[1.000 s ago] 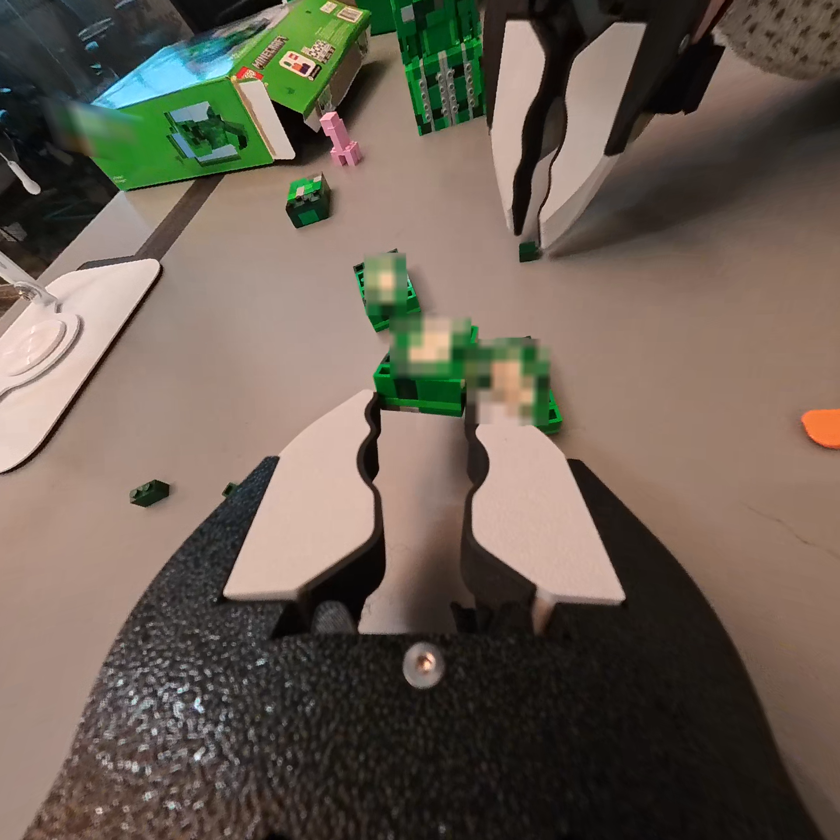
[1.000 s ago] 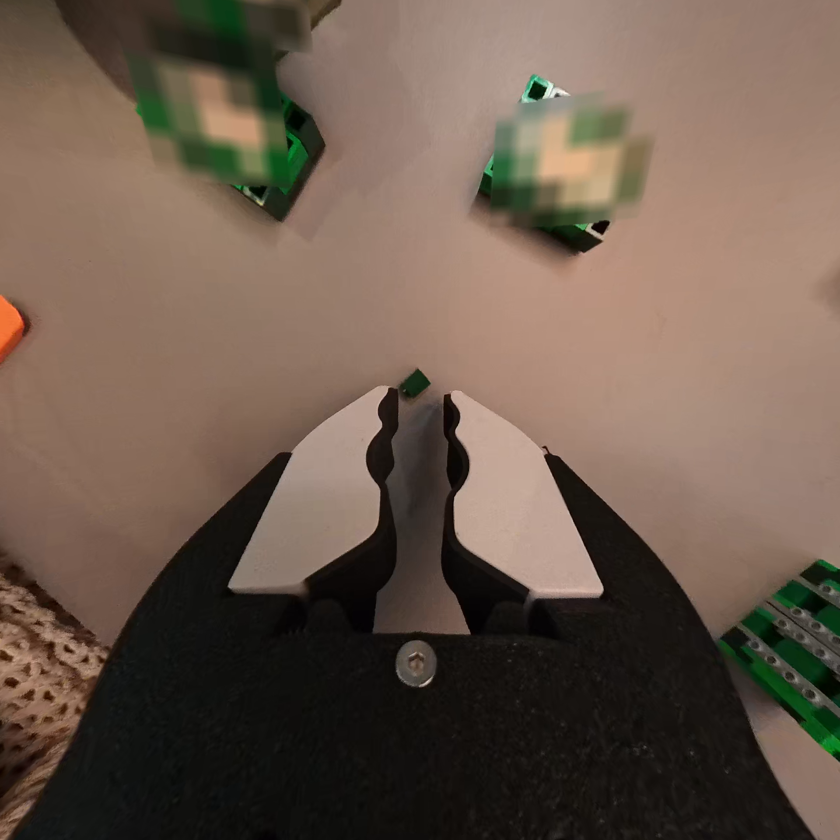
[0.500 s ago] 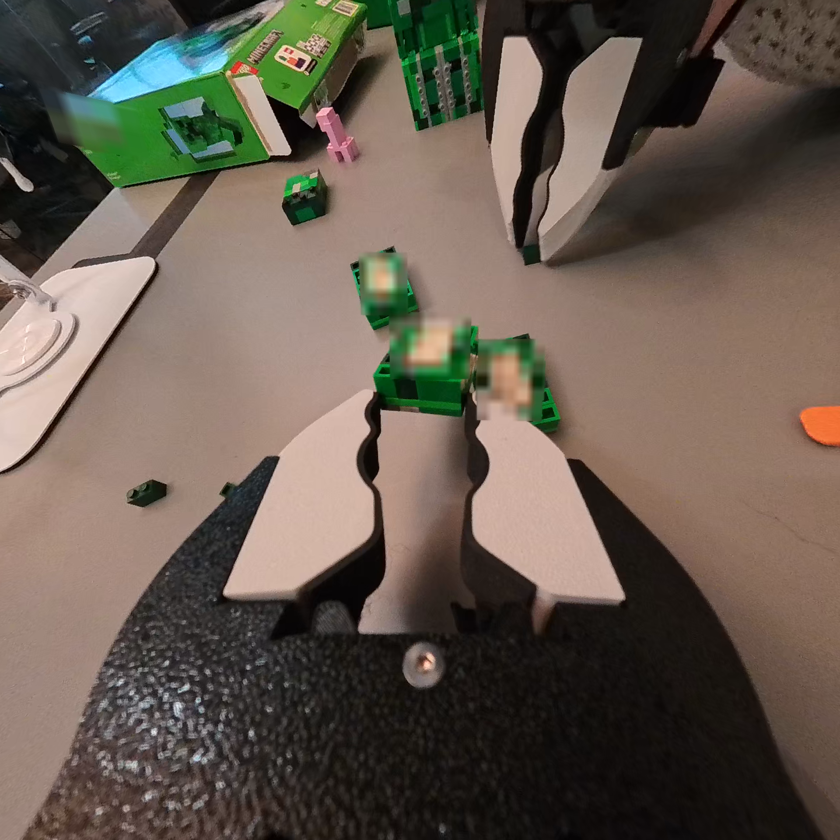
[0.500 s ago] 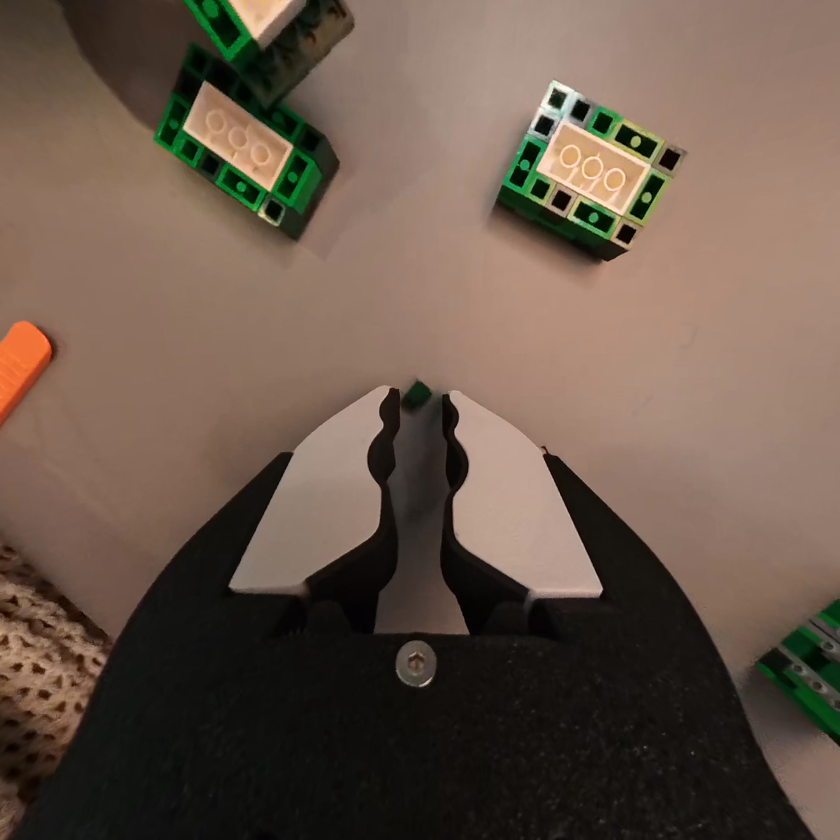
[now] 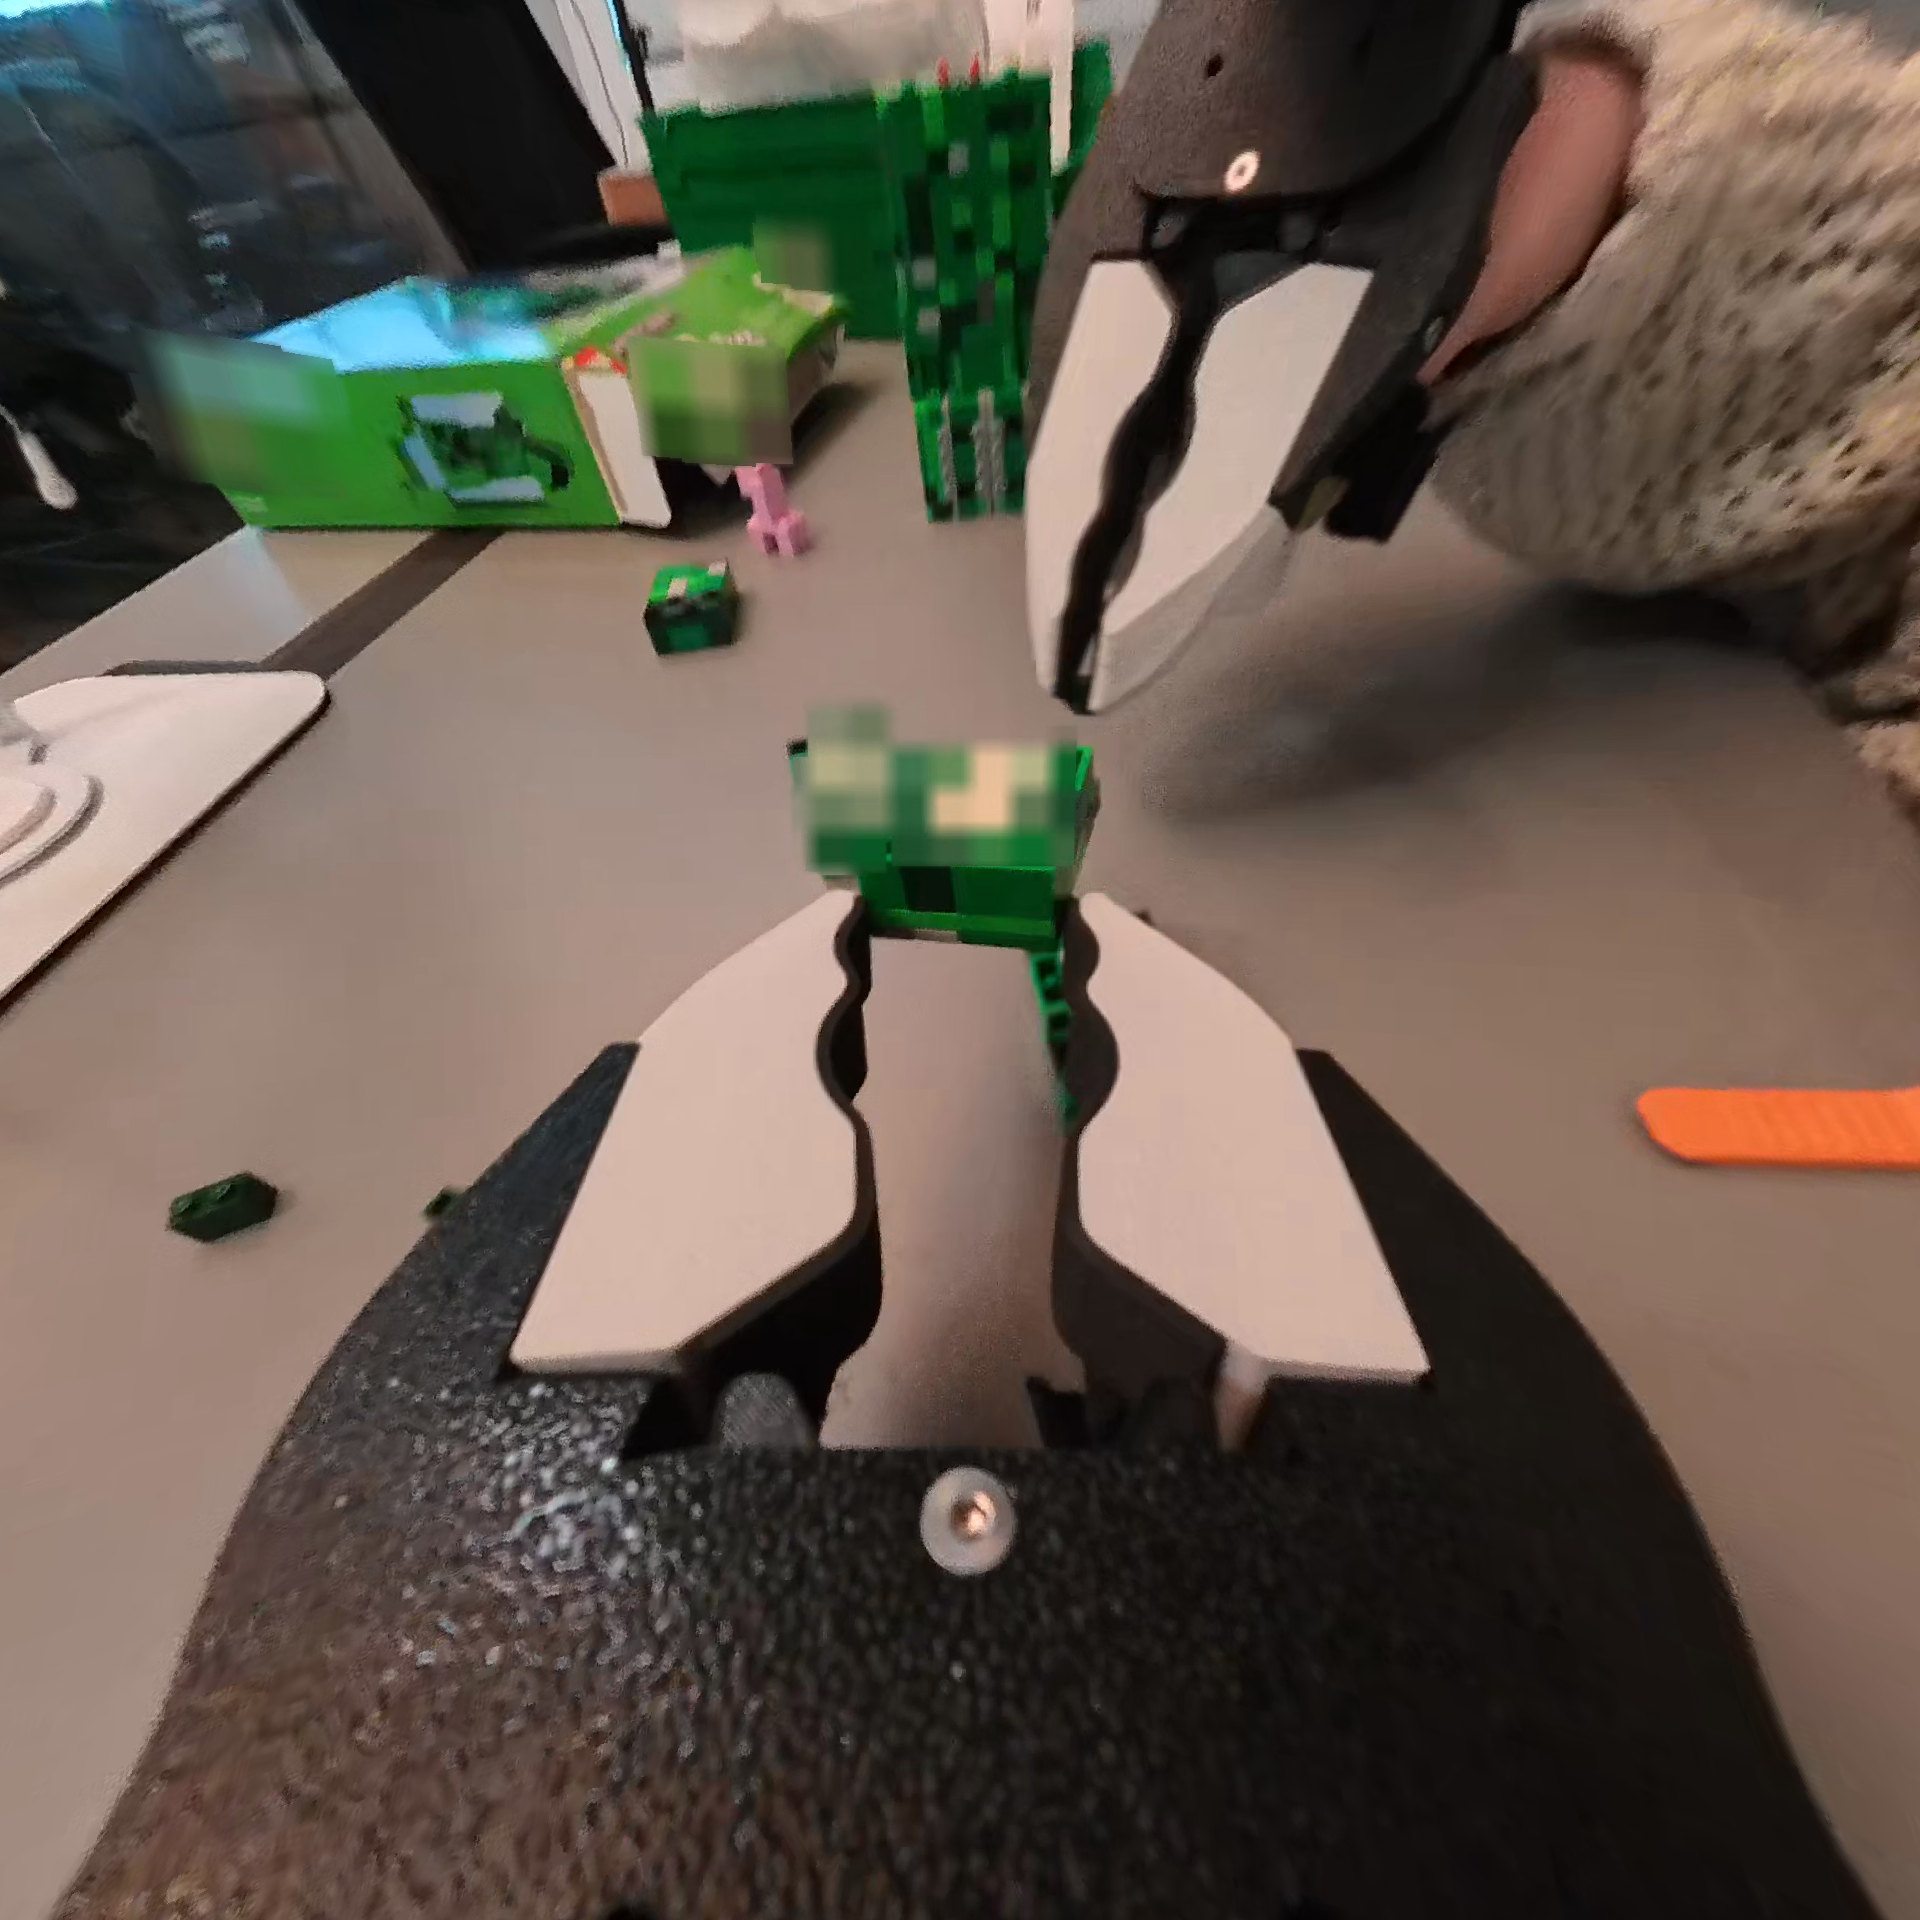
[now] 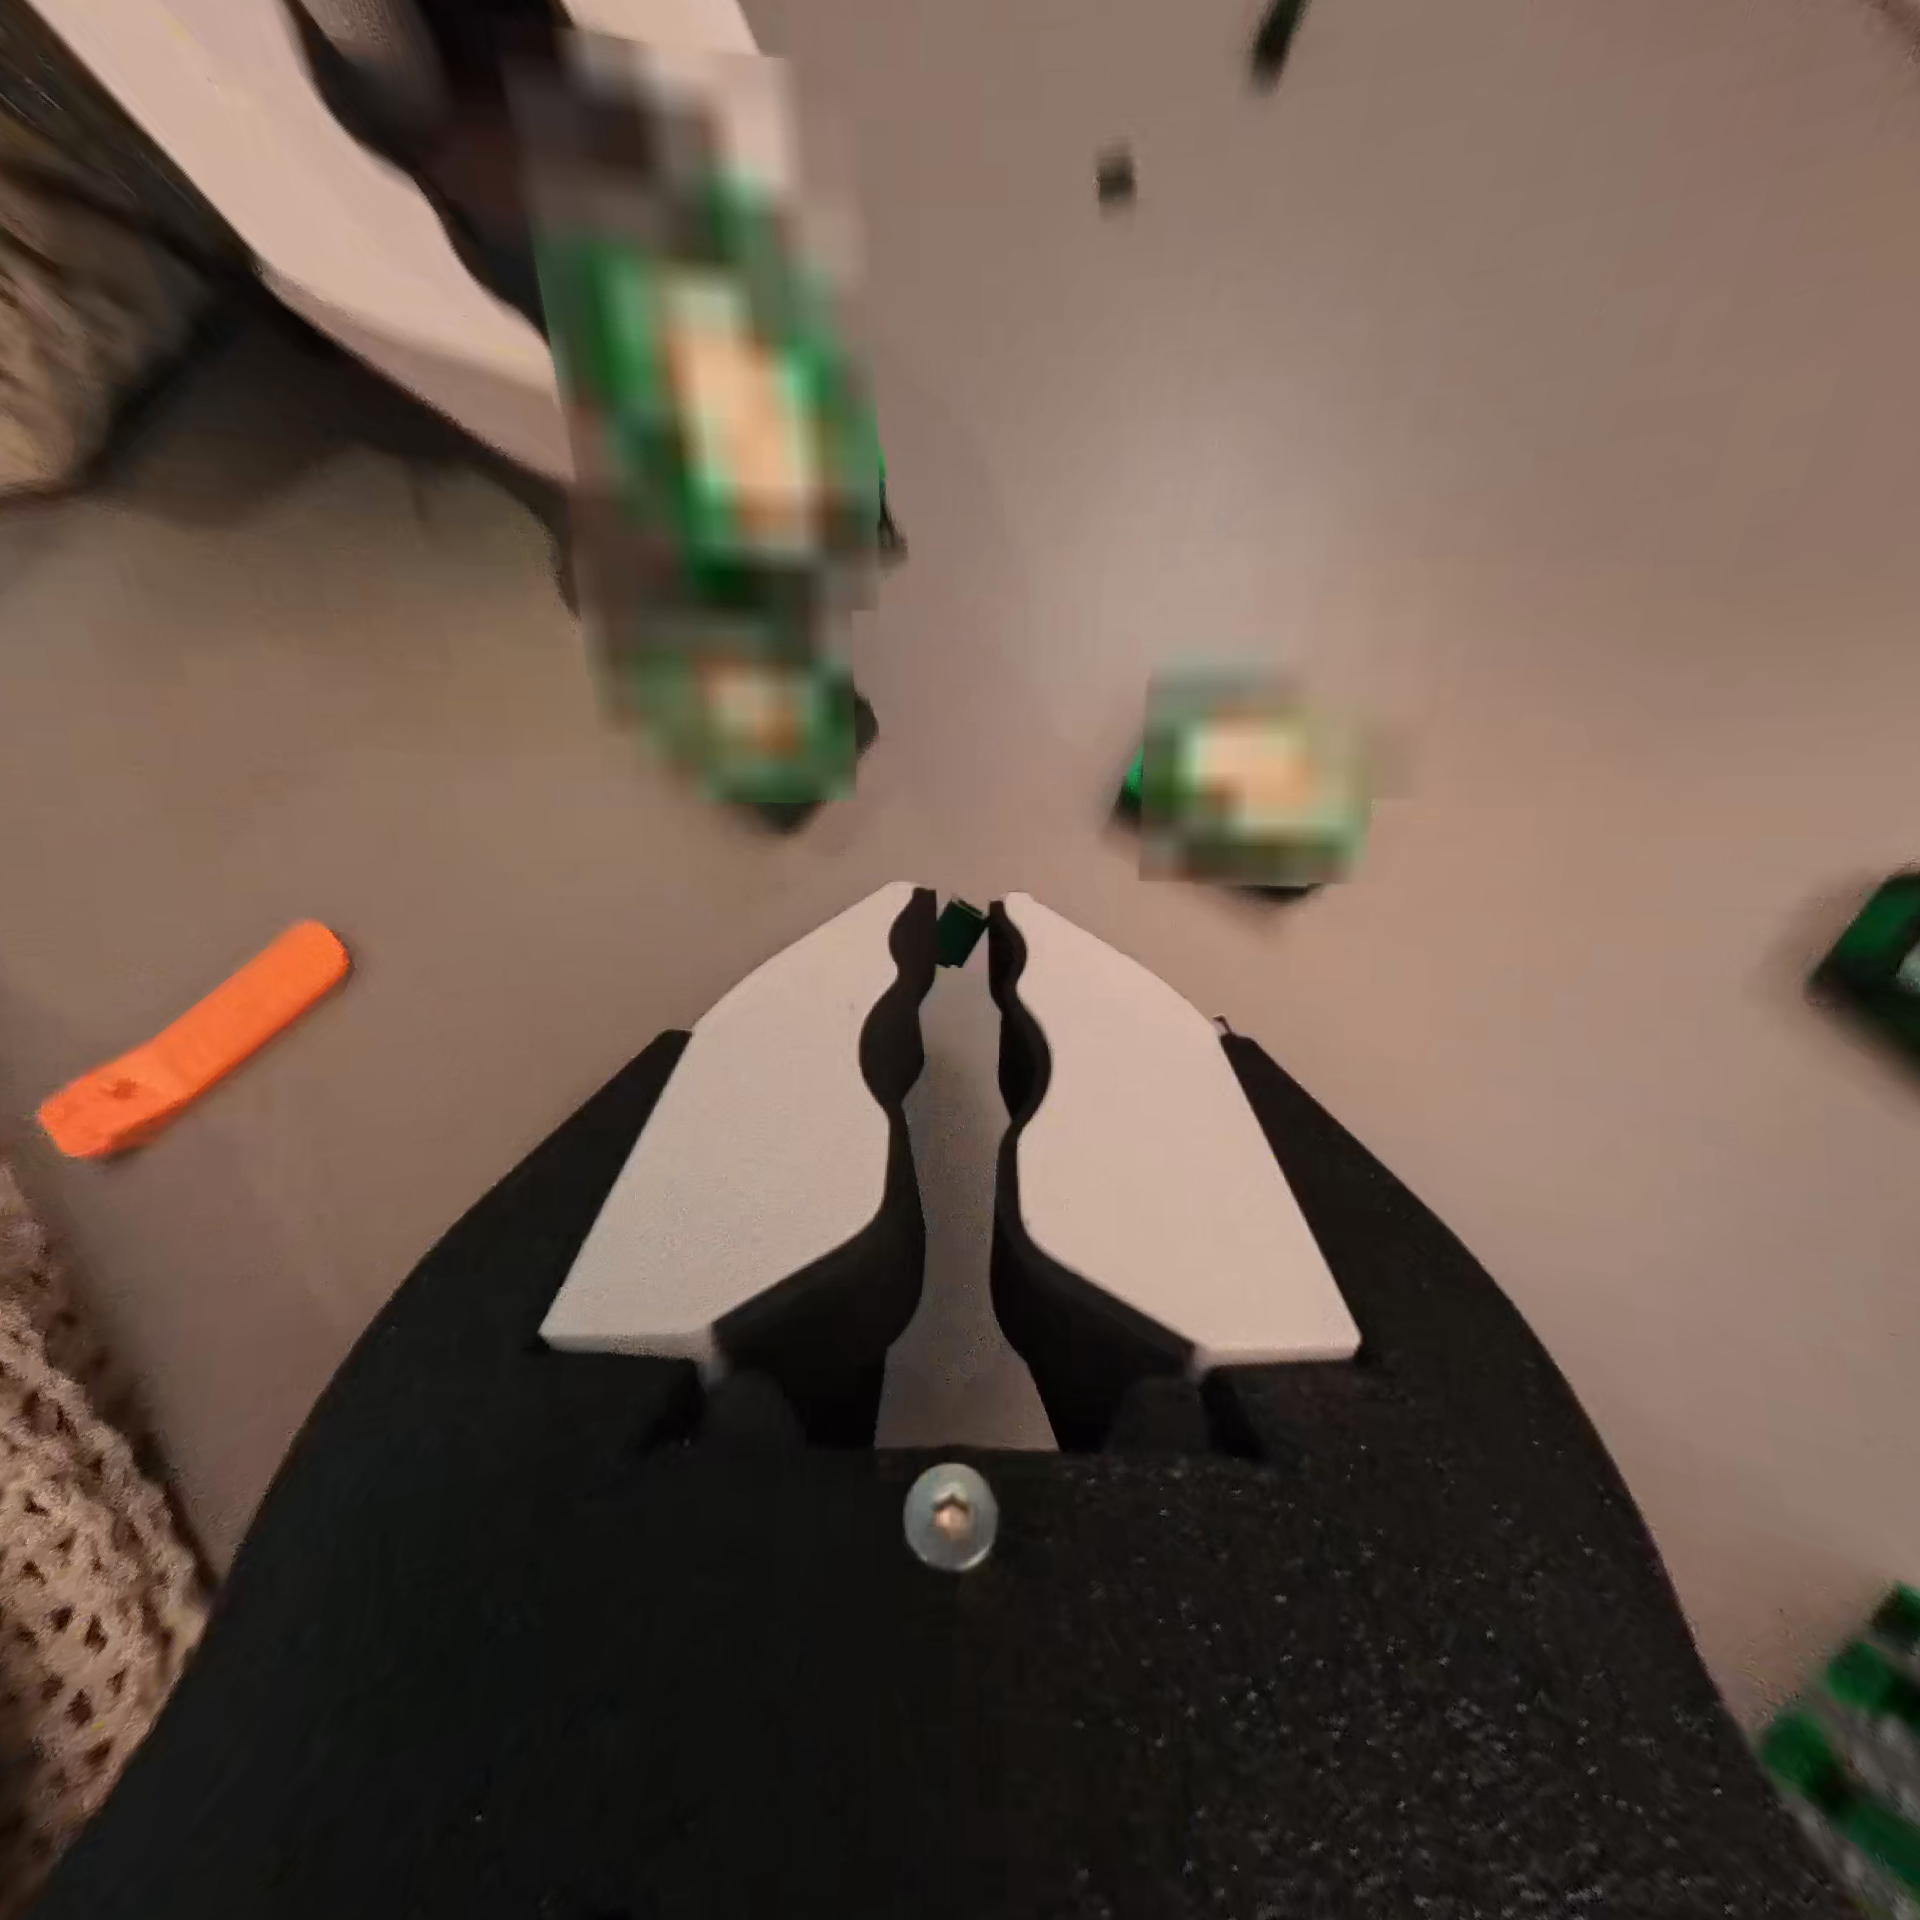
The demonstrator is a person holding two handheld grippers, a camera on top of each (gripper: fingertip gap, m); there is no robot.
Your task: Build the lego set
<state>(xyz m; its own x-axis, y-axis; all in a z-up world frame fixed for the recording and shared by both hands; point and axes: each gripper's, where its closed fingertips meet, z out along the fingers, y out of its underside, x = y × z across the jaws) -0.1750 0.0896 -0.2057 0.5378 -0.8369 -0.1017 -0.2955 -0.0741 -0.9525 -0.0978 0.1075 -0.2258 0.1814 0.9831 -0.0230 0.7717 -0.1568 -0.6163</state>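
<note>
In the left wrist view, the left hand-held gripper (image 5: 966, 925) fills the lower half of the frame, its two white fingers spread with bare grey worktop (image 5: 436, 935) between them. A blocky green lego sub-assembly (image 5: 966, 883), partly under a mosaic patch, sits just beyond the fingertips at frame centre; whether they touch it cannot be told. Upper right, the right hand-held gripper (image 5: 1081, 691) points down, lifted above the worktop, its fingers nearly together, held by a person in a fuzzy speckled sleeve (image 5: 1714, 343). A green cardboard box (image 5: 416, 436) lies upper left, a tall green lego tower (image 5: 966, 312) top centre, a small pink lego figure (image 5: 774, 514) and a little green lego cube (image 5: 691, 618) below them. A flat orange plastic tool (image 5: 1787, 1141) lies at the right edge, a tiny dark green brick (image 5: 221, 1205) at lower left.

In the right wrist view, the right hand-held gripper (image 6: 958, 914) pinches a tiny dark green lego piece (image 6: 958, 933) at its fingertips, centre frame. Blurred green lego blocks lie above, one (image 6: 1247, 774) to the right. The orange tool (image 6: 197, 1039) lies at left.
</note>
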